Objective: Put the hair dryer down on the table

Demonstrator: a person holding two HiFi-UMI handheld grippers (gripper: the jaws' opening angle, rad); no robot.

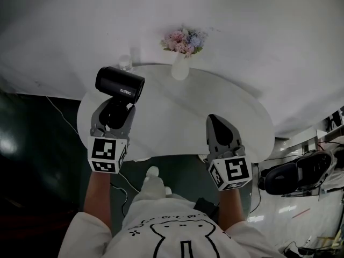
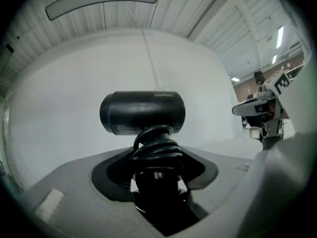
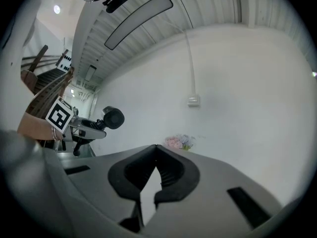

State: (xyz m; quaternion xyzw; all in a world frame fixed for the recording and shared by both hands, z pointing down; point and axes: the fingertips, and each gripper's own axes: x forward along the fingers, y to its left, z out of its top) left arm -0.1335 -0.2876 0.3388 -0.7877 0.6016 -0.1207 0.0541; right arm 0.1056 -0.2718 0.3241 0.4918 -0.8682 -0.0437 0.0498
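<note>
The black hair dryer is held up over the left part of the round white table, its barrel lying crosswise. My left gripper is shut on its handle, around which the cord is coiled. In the left gripper view the hair dryer stands upright between the jaws of the left gripper, in front of a white wall. My right gripper hovers over the table's near right edge, shut and empty; its tips meet in the right gripper view. There the hair dryer shows far left.
A white vase of pink and blue flowers stands at the table's far edge, with a small clear glass to its left. Black gear lies on the floor to the right. A thin cable runs over the dark floor at left.
</note>
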